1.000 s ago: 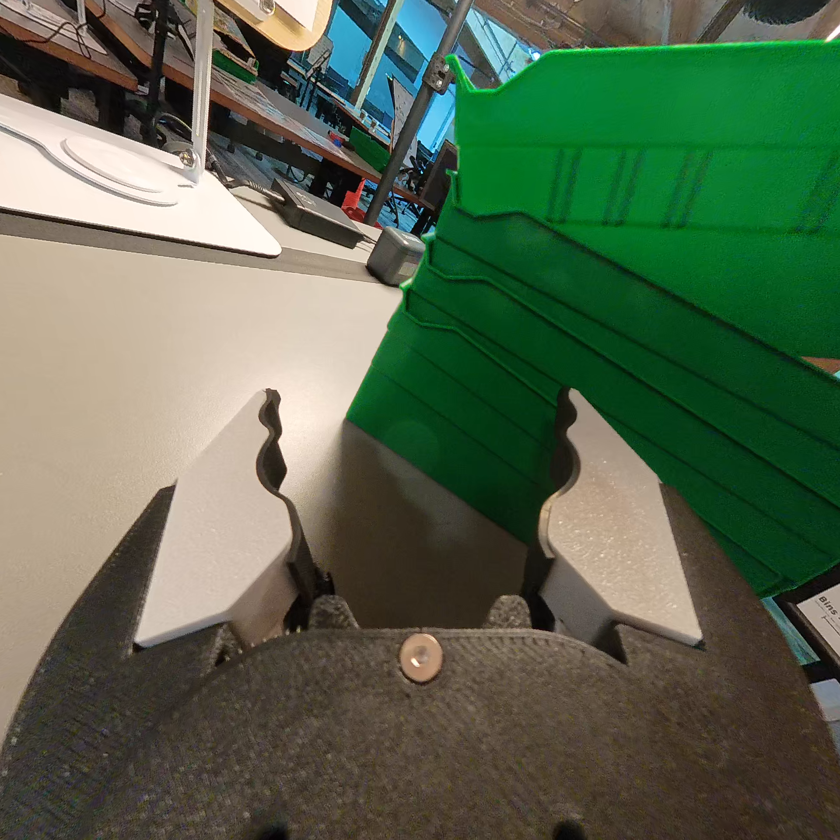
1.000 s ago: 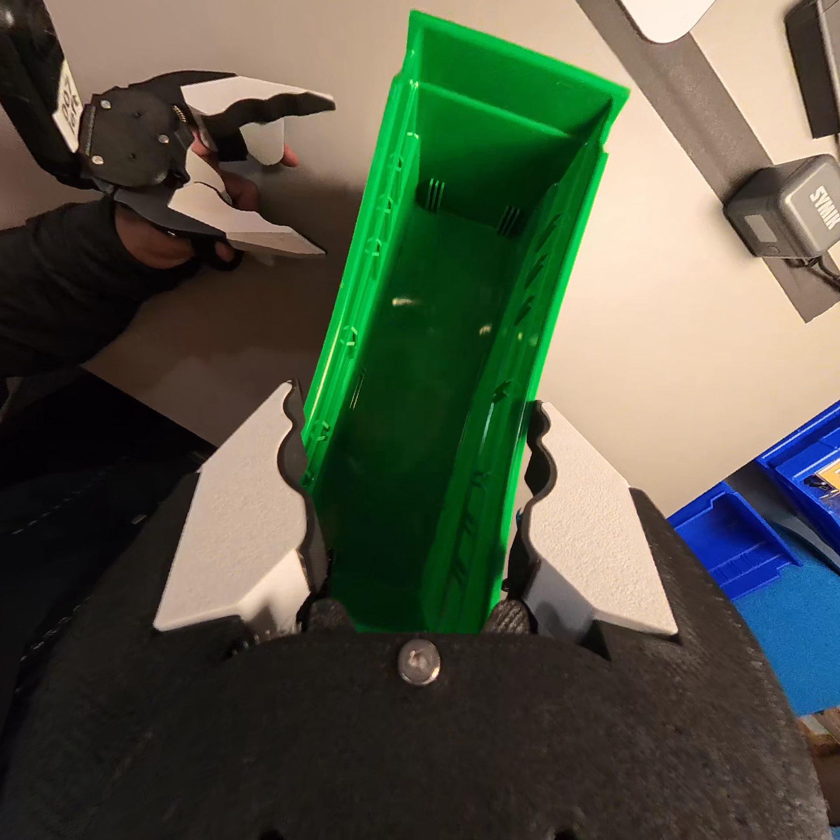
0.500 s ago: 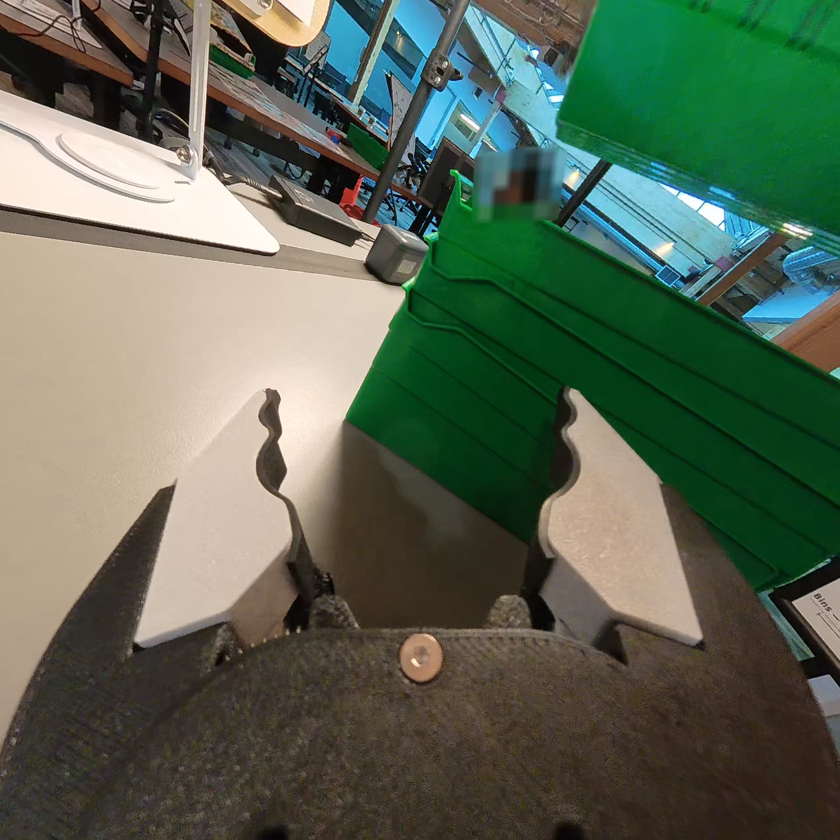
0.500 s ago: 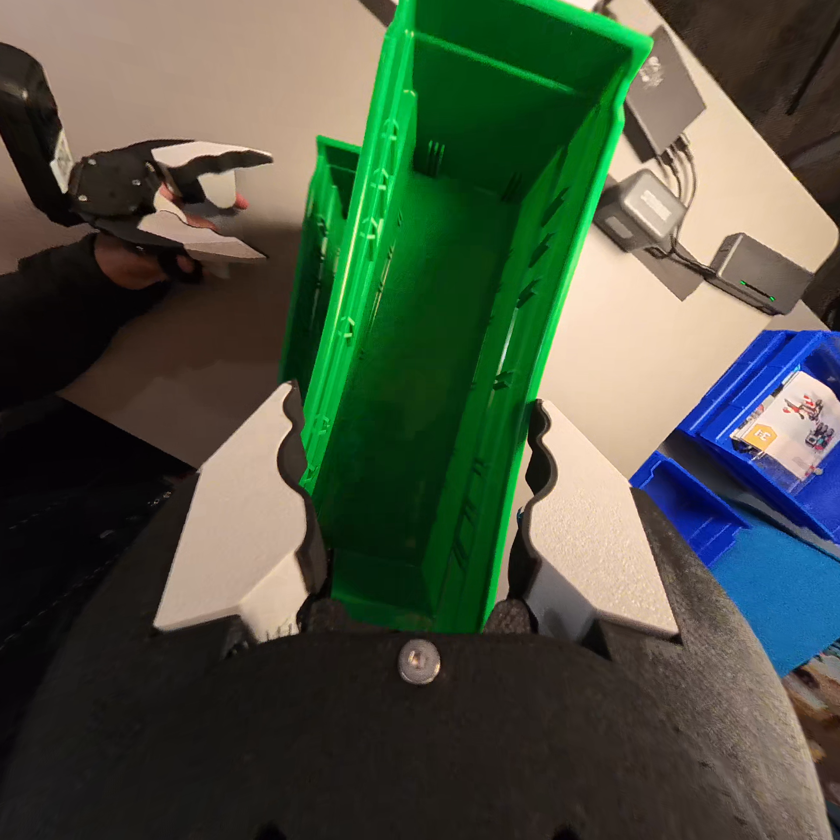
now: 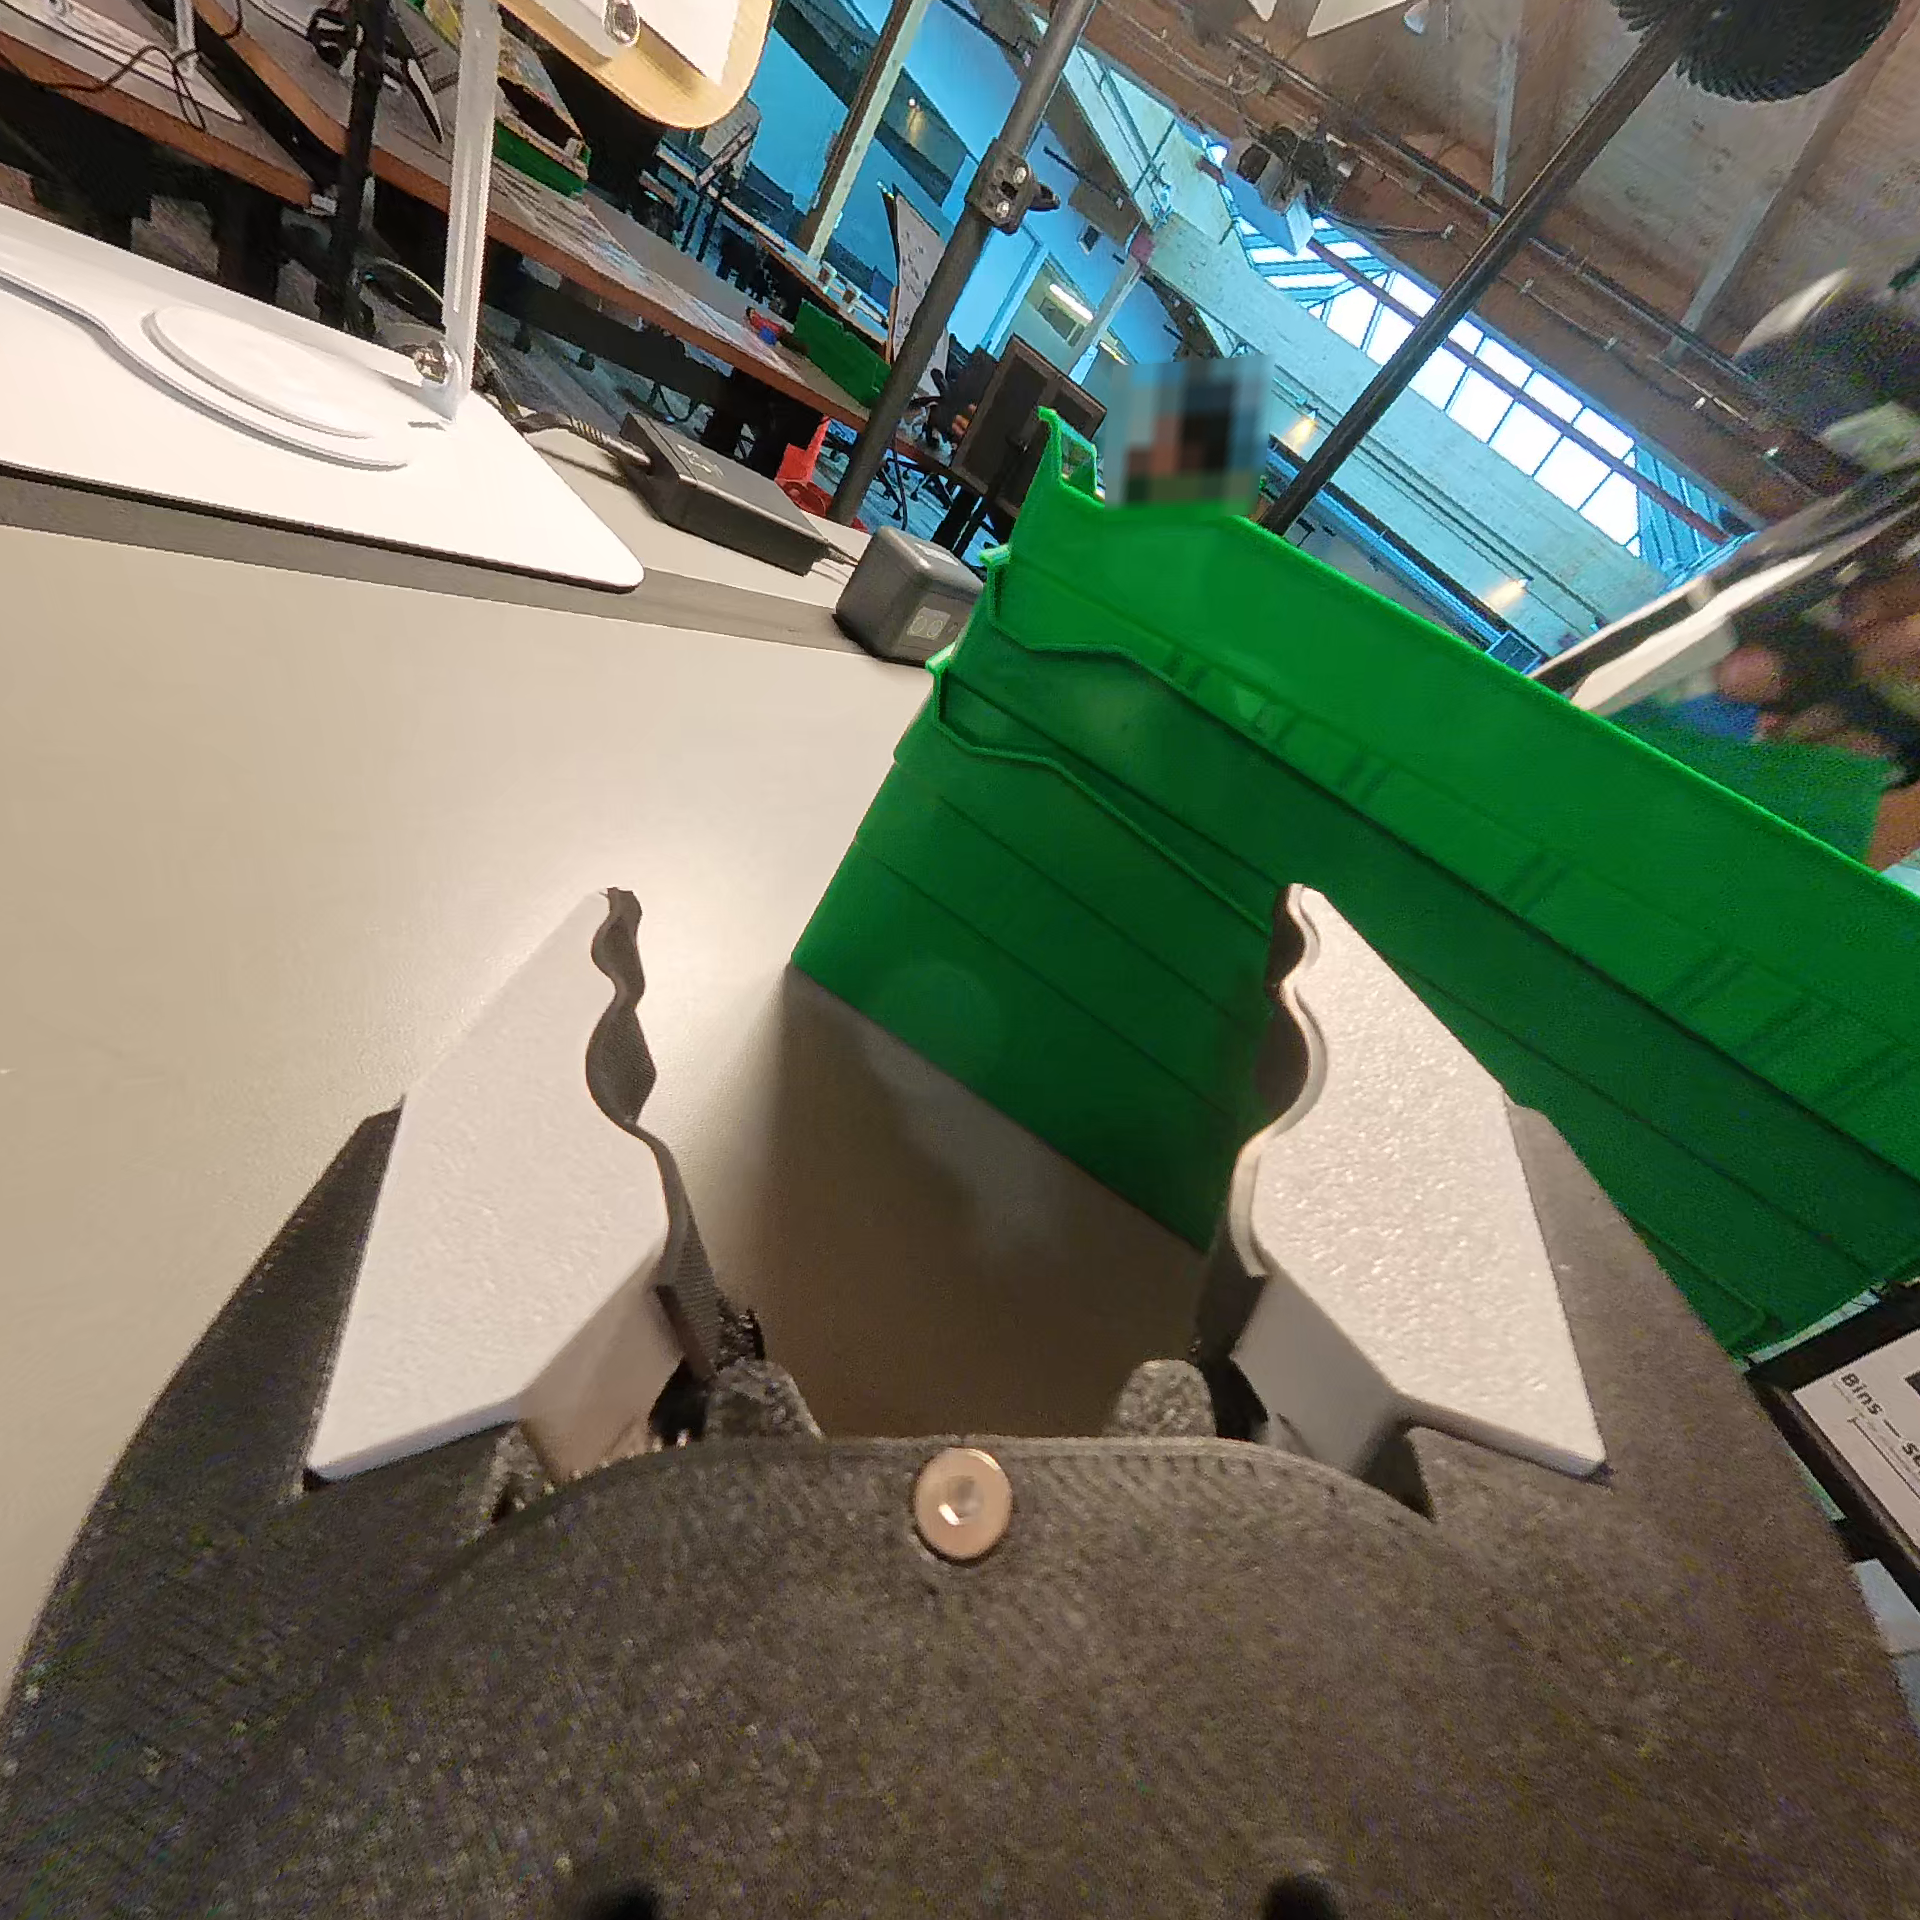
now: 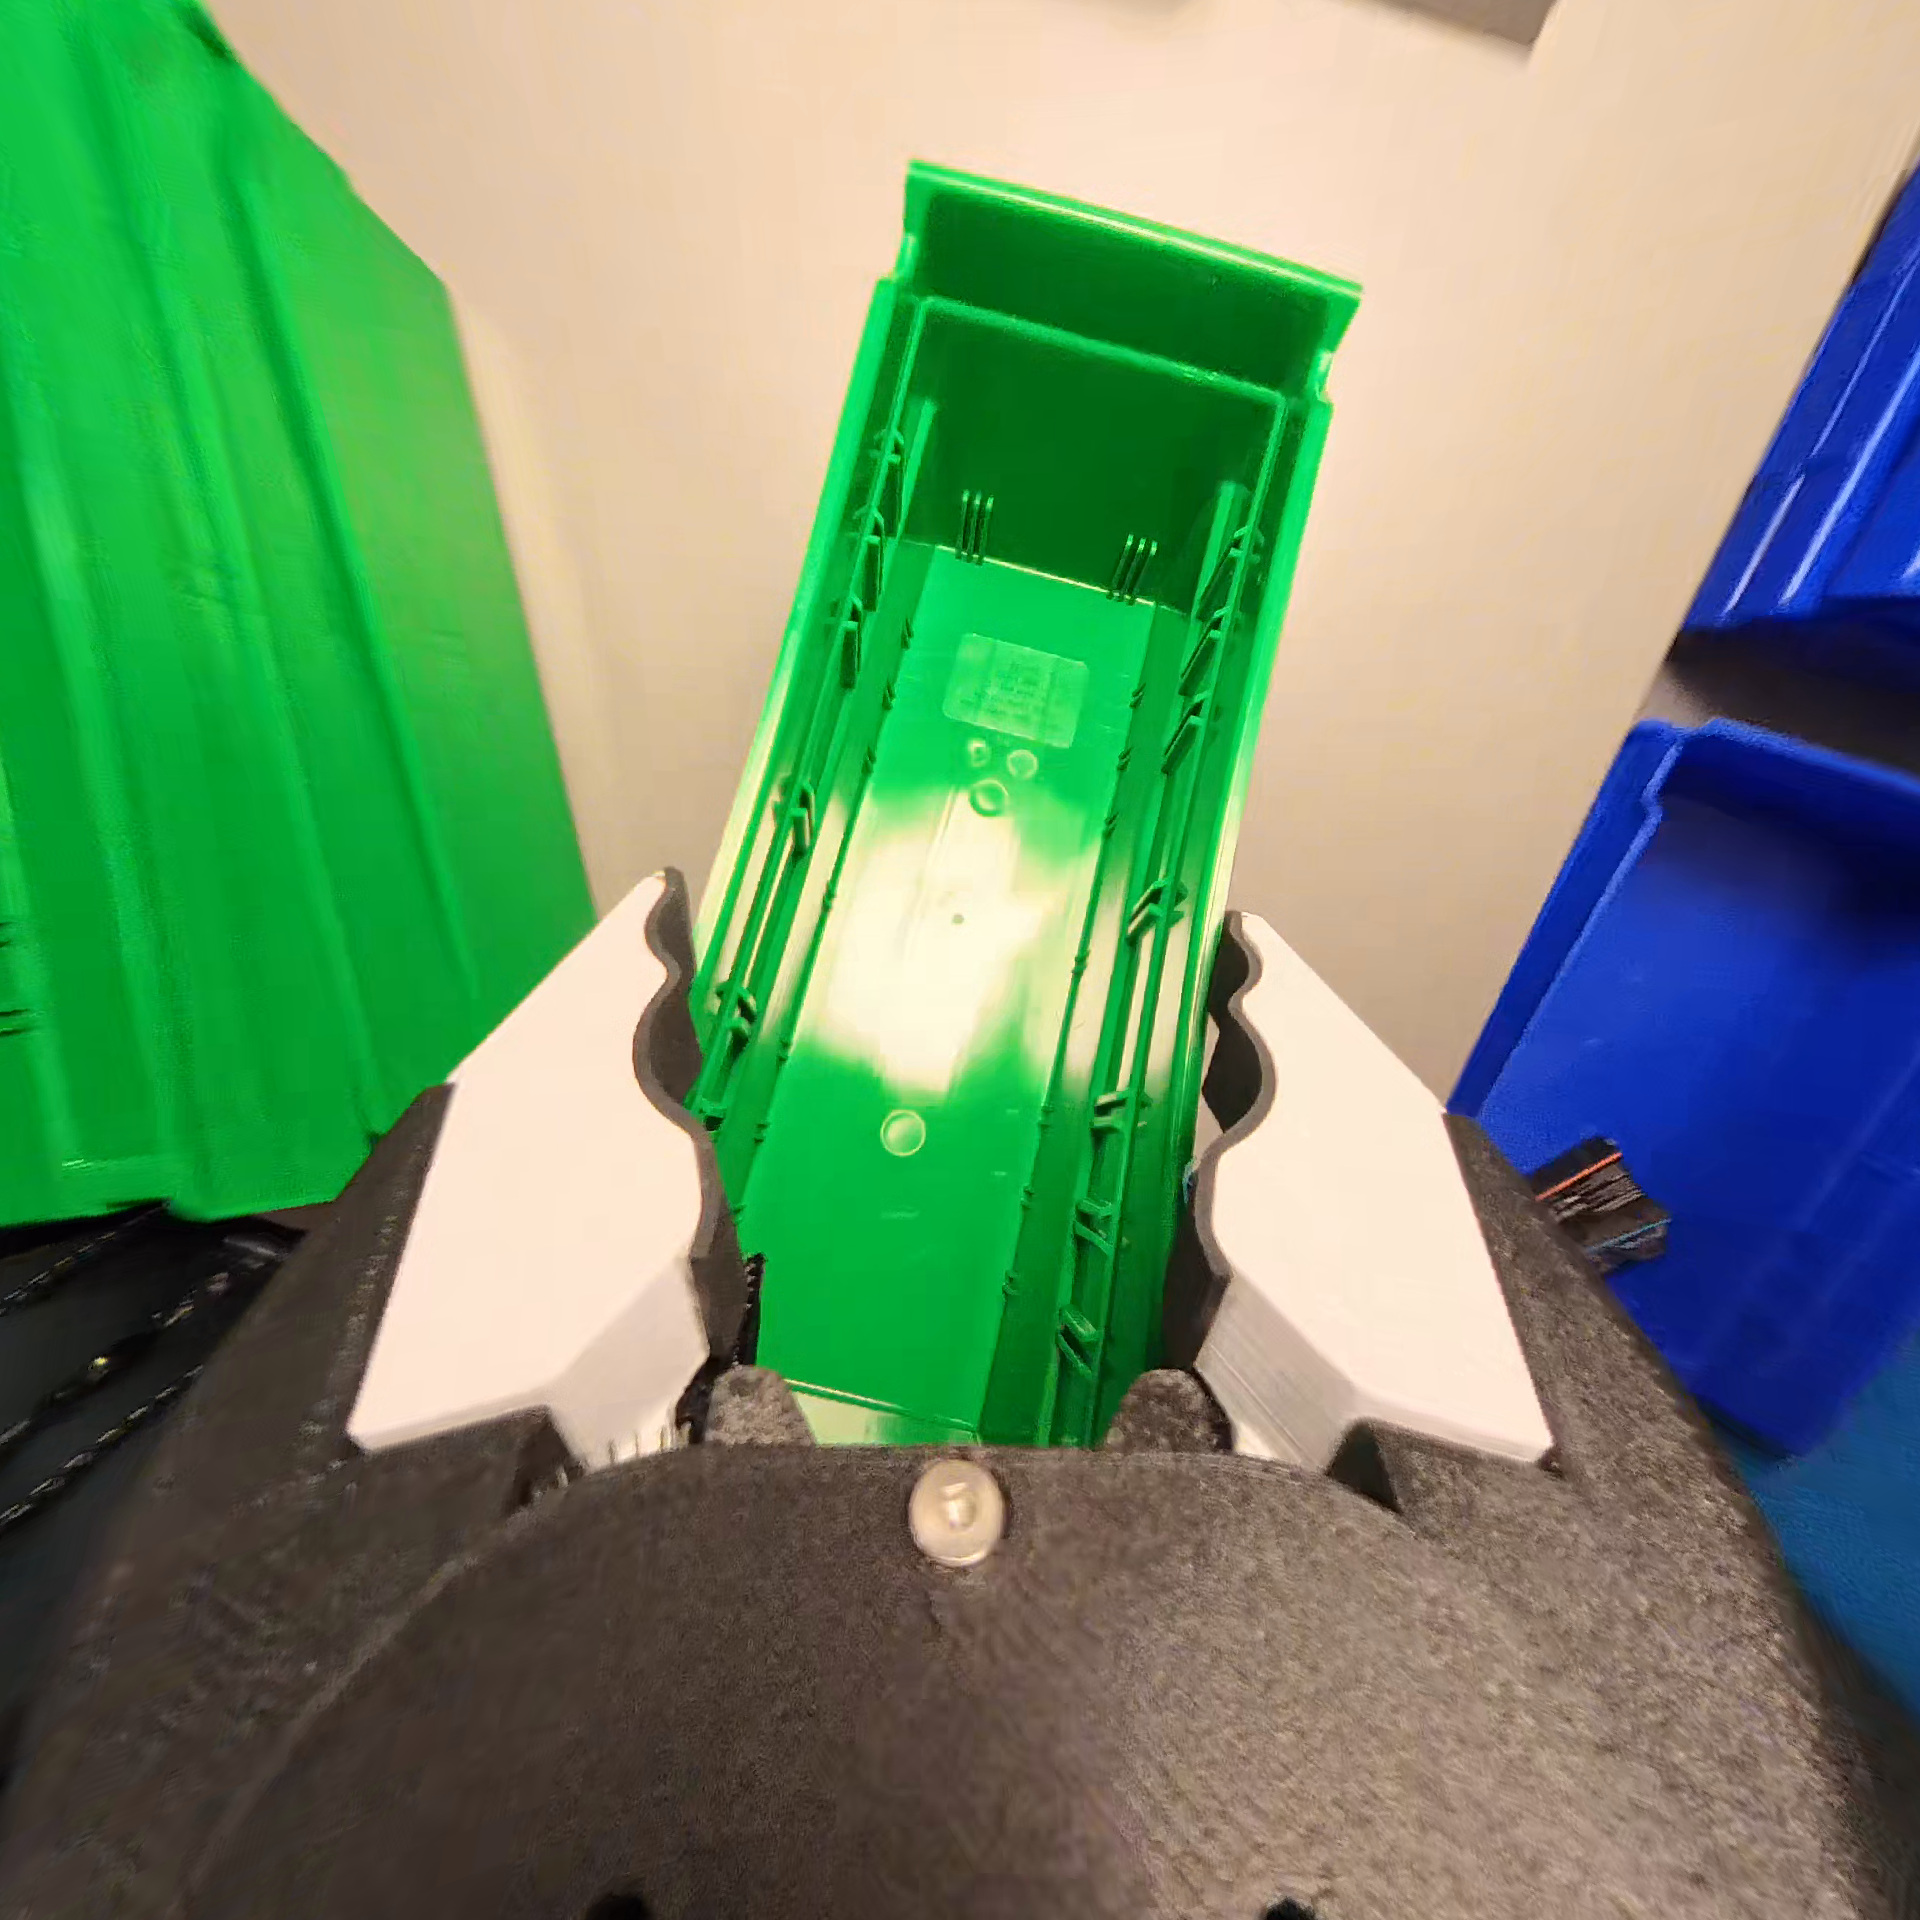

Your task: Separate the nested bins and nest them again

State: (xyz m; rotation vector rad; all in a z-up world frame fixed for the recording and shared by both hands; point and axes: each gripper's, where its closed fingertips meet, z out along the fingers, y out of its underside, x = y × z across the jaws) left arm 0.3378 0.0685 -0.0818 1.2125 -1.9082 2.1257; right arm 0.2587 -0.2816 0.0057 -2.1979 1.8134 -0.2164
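A stack of nested green bins point(image 5: 1299, 935) lies on the grey table point(image 5: 364, 831), just ahead and to the right of my left gripper point(image 5: 956, 904), which is open and empty. The stack also shows at the left of the right wrist view point(image 6: 208, 623). My right gripper point(image 6: 954, 899) is shut on the near end of a separate long green bin point(image 6: 987, 727), with its open top facing the camera, over the table between the stack and the blue bins. The right gripper also shows blurred at the upper right of the left wrist view point(image 5: 1714, 623).
Blue bins point(image 6: 1714, 1039) stand close on the right of the held bin. A white pad with a lamp base point(image 5: 260, 416), a black power brick point(image 5: 717, 488) and a grey box point(image 5: 904, 613) sit at the table's far edge. A framed card point(image 5: 1870, 1423) lies by the stack.
My right gripper has lifted the green bin off the stack and carried it to the right, down beside the stack near the blue bins. My left gripper has stayed open in place.
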